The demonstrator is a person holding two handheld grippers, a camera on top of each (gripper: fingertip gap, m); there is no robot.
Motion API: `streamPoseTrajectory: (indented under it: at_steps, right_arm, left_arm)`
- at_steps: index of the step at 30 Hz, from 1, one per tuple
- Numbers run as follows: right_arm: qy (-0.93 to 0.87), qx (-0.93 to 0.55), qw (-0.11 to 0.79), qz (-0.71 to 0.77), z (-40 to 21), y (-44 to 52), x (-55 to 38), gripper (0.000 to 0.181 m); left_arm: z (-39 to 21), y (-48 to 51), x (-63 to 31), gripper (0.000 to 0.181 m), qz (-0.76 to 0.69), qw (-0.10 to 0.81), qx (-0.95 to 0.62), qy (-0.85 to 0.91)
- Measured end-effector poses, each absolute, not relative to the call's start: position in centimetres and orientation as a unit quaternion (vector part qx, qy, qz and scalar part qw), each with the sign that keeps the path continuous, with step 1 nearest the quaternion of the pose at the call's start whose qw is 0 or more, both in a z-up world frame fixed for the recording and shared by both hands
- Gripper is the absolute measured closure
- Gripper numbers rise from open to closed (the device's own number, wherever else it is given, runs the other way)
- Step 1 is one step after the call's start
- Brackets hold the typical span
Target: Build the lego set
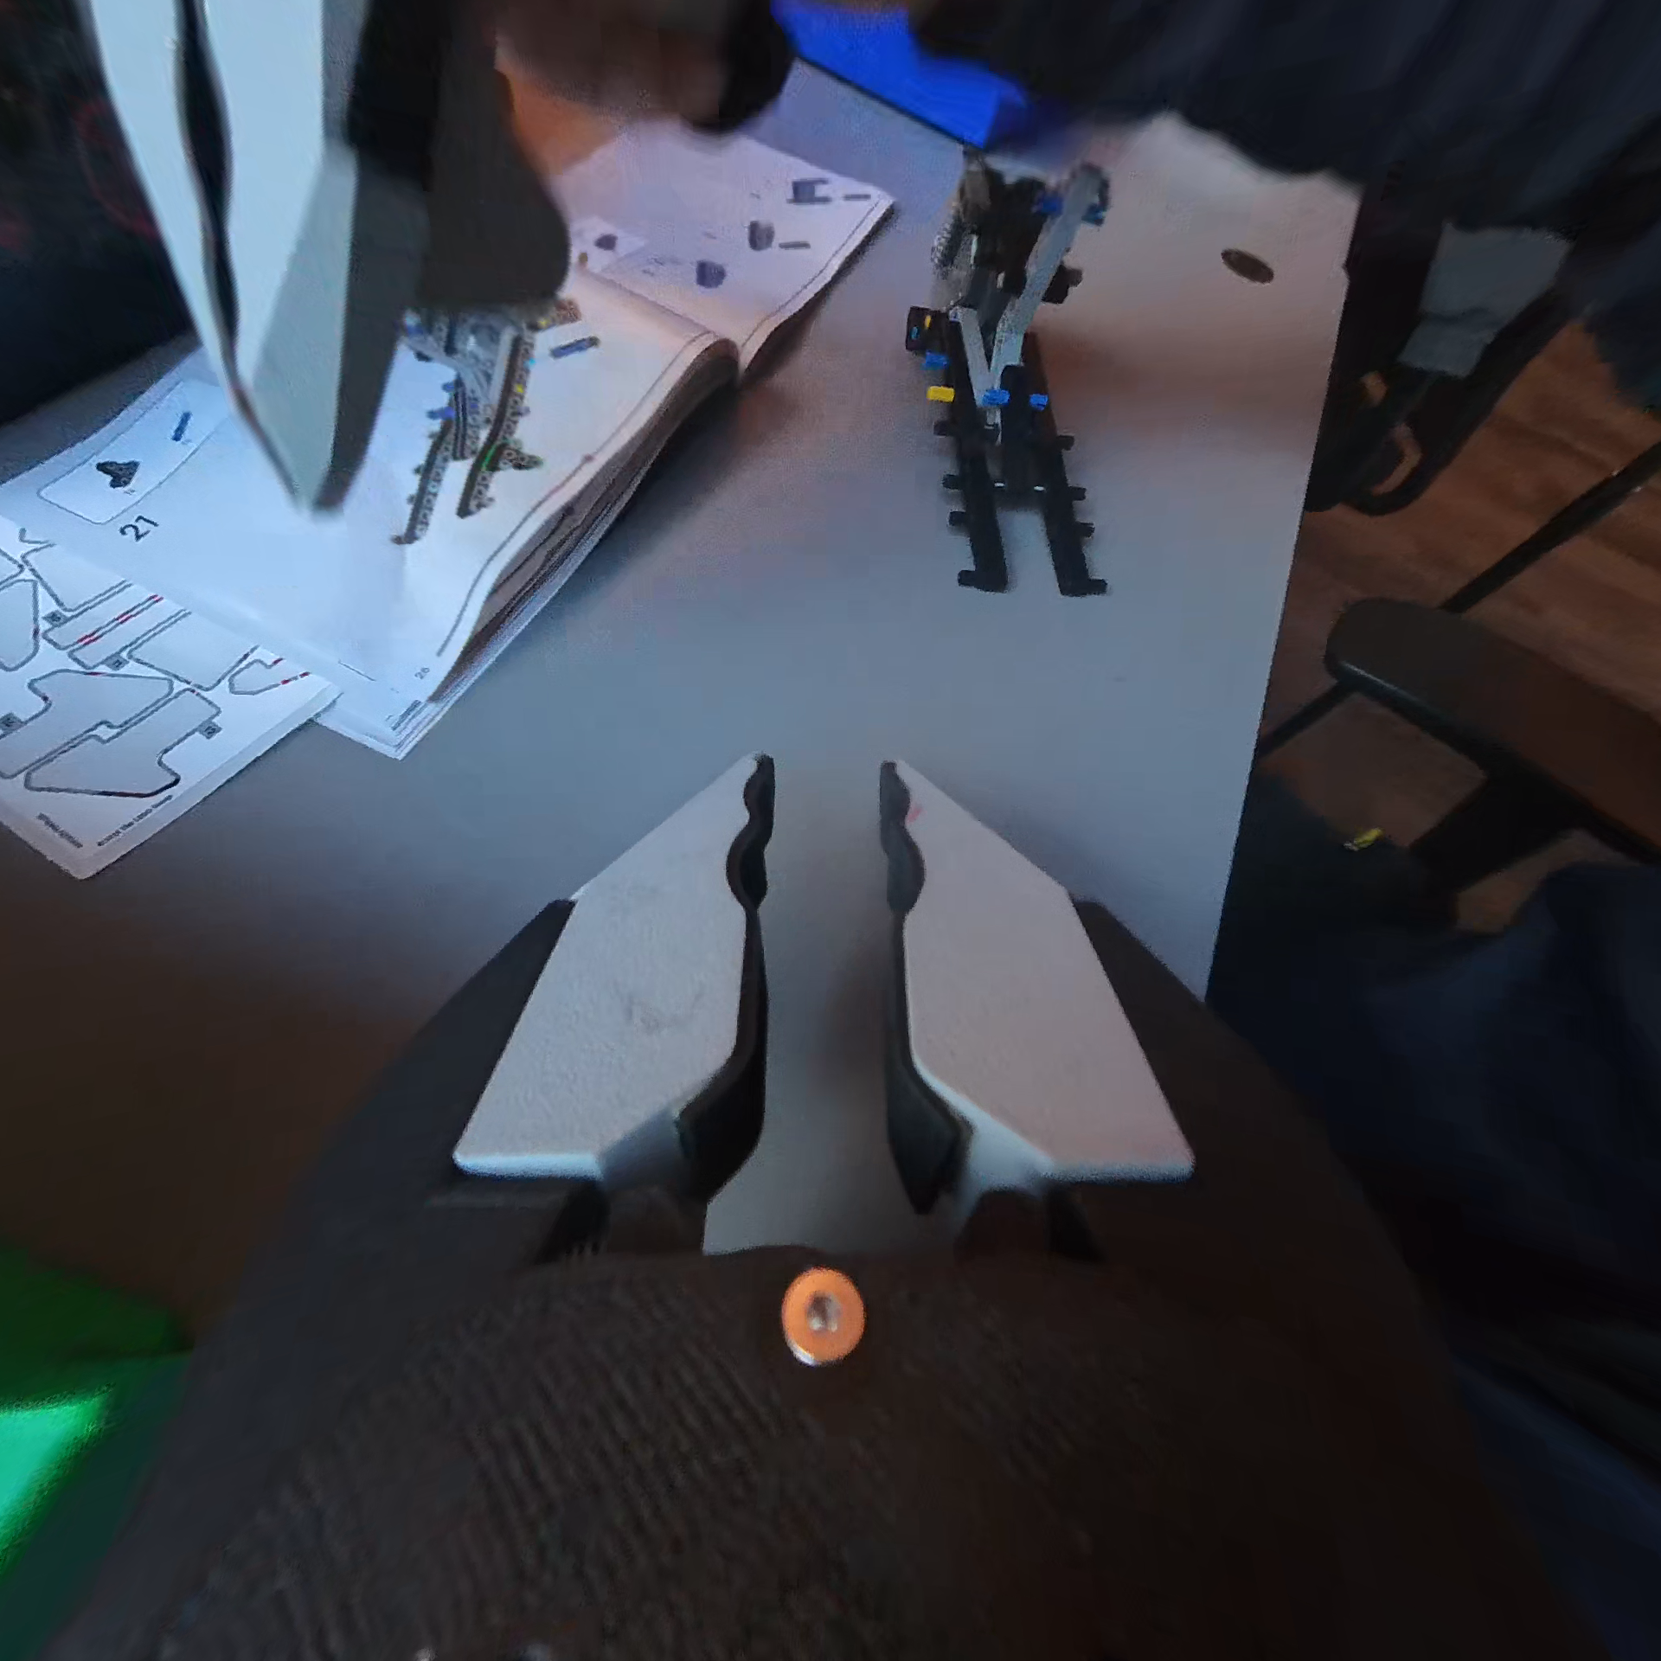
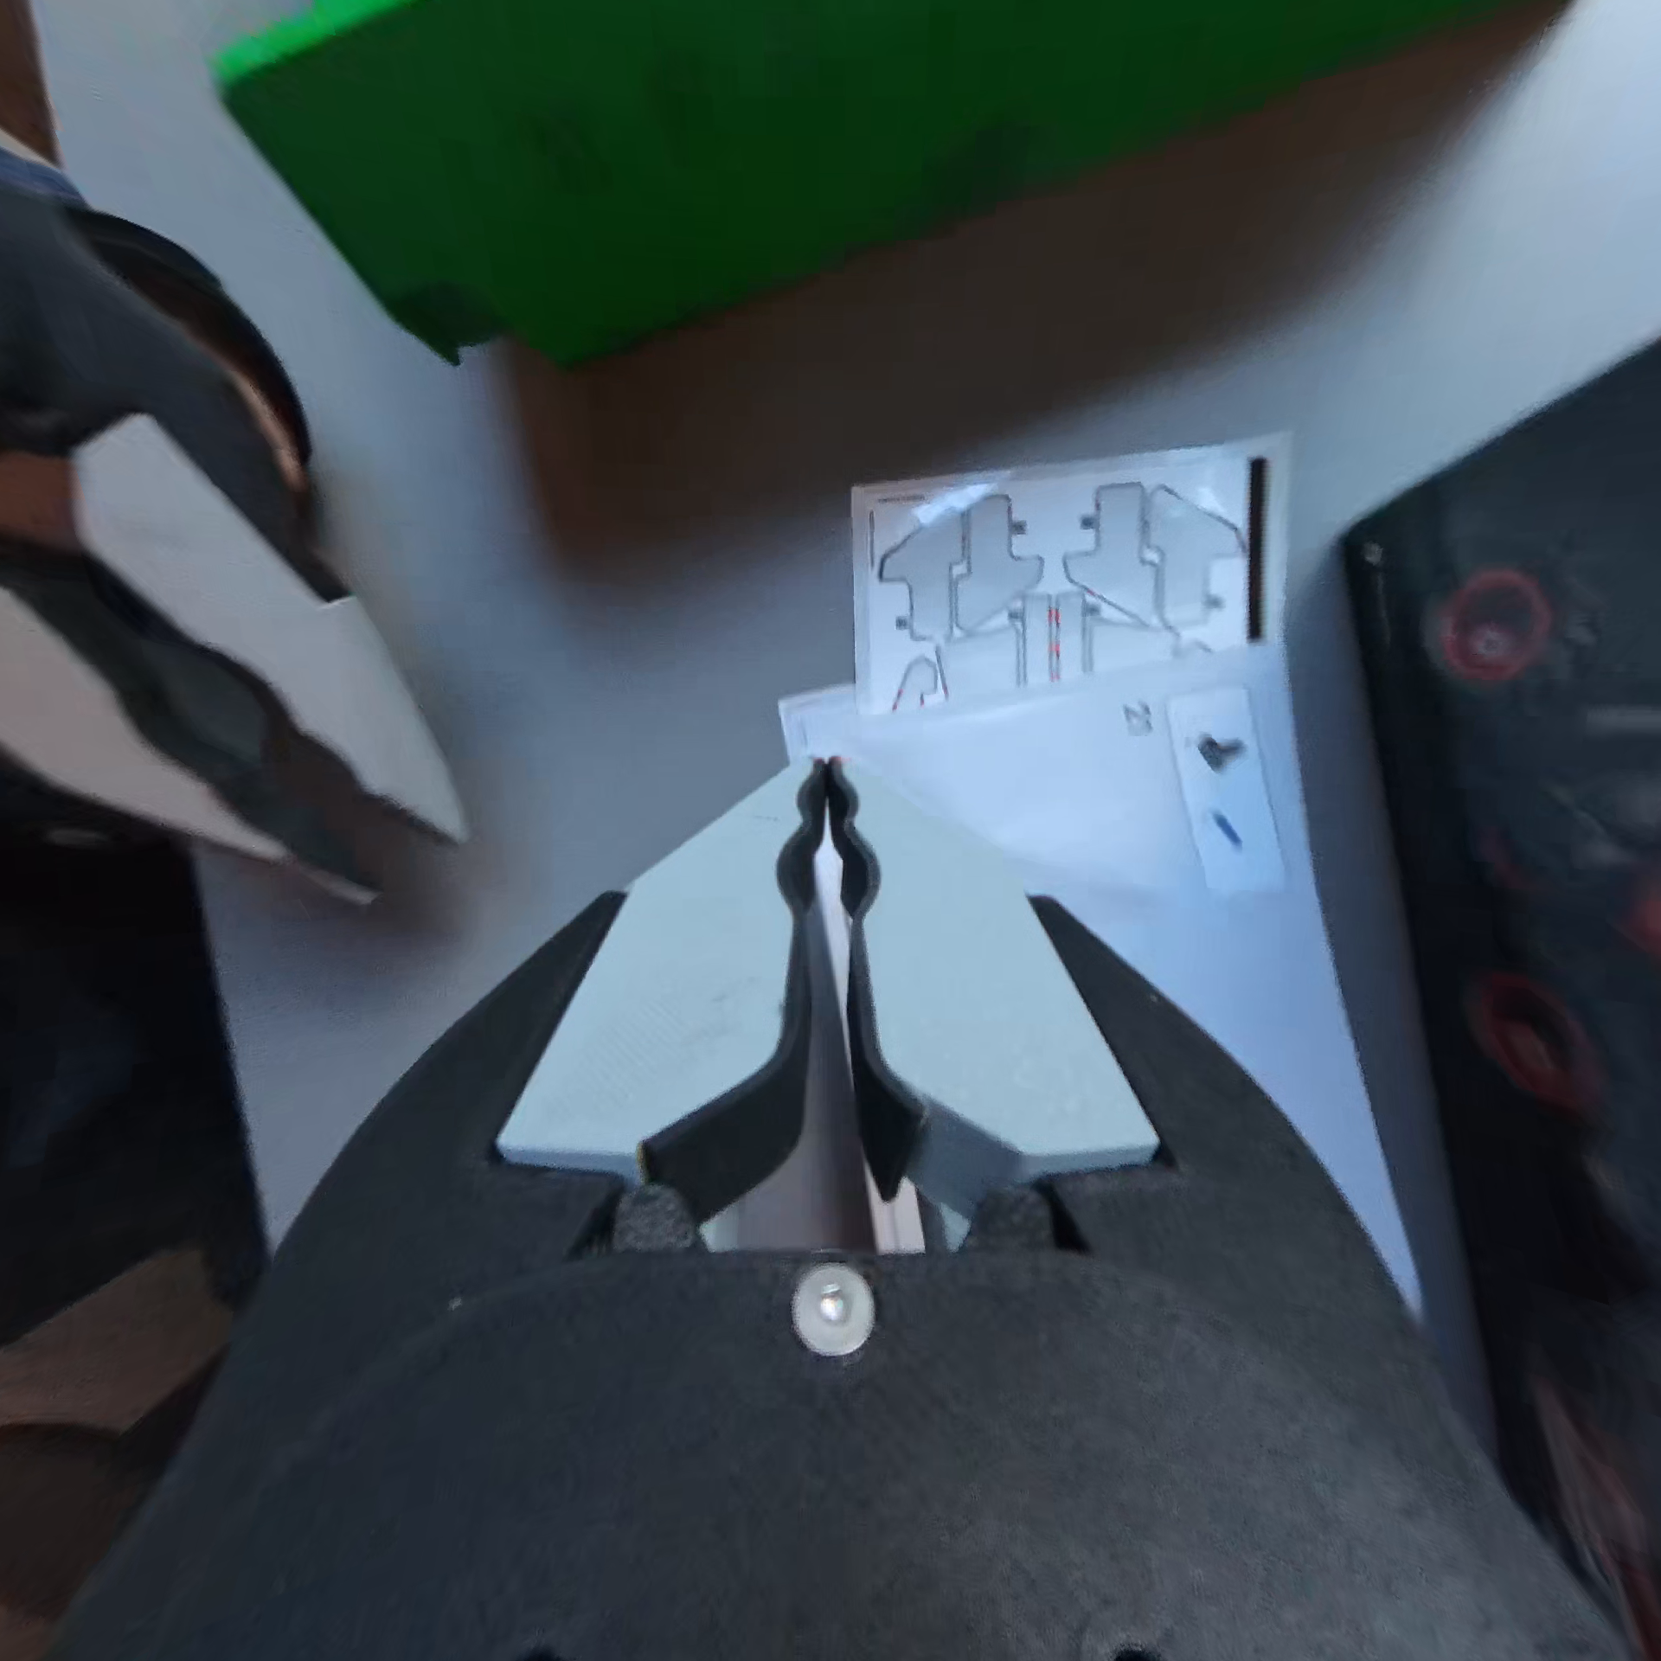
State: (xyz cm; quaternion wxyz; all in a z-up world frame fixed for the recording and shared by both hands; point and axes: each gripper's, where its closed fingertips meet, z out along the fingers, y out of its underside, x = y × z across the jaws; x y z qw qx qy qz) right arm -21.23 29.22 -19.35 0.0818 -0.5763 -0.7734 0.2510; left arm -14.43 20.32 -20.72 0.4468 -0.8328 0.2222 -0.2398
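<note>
A partly built lego model [image 1: 1007,386] of black beams, grey struts and blue and yellow pins stands on the grey table [image 1: 809,629], ahead and to the right of my left gripper [image 1: 827,773]. That gripper is open and empty, low over bare table, and it also shows in the right wrist view [image 2: 409,863]. The instruction booklet [image 1: 503,431] lies open at the left. My right gripper [image 2: 829,768] is shut with nothing visible between its tips, over the booklet page [image 2: 1079,899]. It also shows in the left wrist view [image 1: 310,494], above the booklet.
A sticker sheet [image 2: 1061,584] lies beside the booklet. A green box [image 2: 719,162] sits beyond it and a black box [image 2: 1528,899] at the right. A blue object [image 1: 899,72] is at the far end. The table edge [image 1: 1258,809] and a chair [image 1: 1483,701] are right. The gap from one gripper's tips to the other's is roughly 11 centimetres. Left tips and right tips are each some 20 centimetres from the partly built lego model [image 1: 1007,386].
</note>
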Motion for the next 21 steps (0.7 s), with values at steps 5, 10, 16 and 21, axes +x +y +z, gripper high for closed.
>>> streamPoseTrajectory:
  at_steps: [5, 10, 16, 21]
  right_arm:
    - [-0.773, -0.586, 0.151, 0.19, -10.5, 30.8, -16.6, 0.181]
    - [-0.733, -0.589, 0.273, 0.204, -5.7, 31.9, -10.4, 0.162]
    - [-0.625, -0.627, 0.386, 0.262, -7.4, 36.2, -1.6, 0.128]
    - [-0.552, -0.657, 0.432, 0.278, -10.6, 41.1, 3.4, 0.113]
  left_arm:
    - [-20.8, 20.6, -14.6, 0.16, -0.232, 0.447, -0.836, 0.216]
    - [-20.5, 21.3, -15.3, 0.155, -0.252, 0.451, -0.836, 0.187]
    - [-19.4, 22.4, -15.7, 0.143, -0.227, 0.496, -0.82, 0.174]
    - [-19.6, 25.3, -14.2, 0.138, -0.176, 0.497, -0.83, 0.181]
